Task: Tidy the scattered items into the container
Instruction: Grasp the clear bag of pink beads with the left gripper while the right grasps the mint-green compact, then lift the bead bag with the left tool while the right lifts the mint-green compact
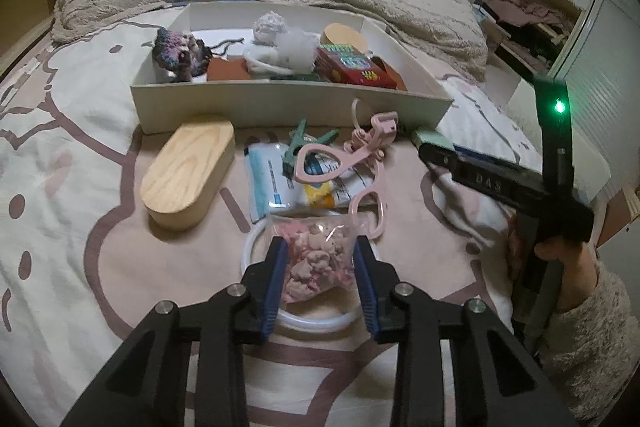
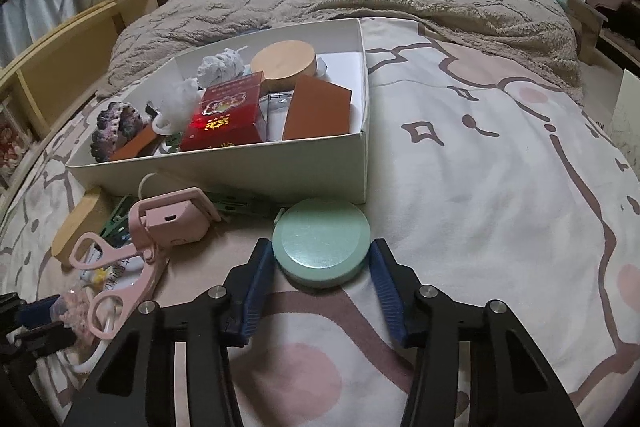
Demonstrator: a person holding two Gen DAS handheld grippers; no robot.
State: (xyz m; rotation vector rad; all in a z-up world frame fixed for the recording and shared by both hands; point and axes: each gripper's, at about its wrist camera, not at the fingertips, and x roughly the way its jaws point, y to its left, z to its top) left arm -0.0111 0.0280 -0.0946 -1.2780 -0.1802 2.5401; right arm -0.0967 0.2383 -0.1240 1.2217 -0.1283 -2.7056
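Pickup step, both hands: left gripper [image 1: 320, 247] fingers clasp the bag of pink bits [image 1: 316, 263] on the bed [image 2: 480, 167]; right gripper [image 2: 322, 251] fingers grip the green round case [image 2: 322, 241]. Next, lift both into the white box [image 2: 362, 163] just beyond.

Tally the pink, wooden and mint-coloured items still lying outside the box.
Pink: 2 (curler, bag of pink pieces)
Wooden: 1 (oval case)
Mint: 1 (round tin)
Total: 4
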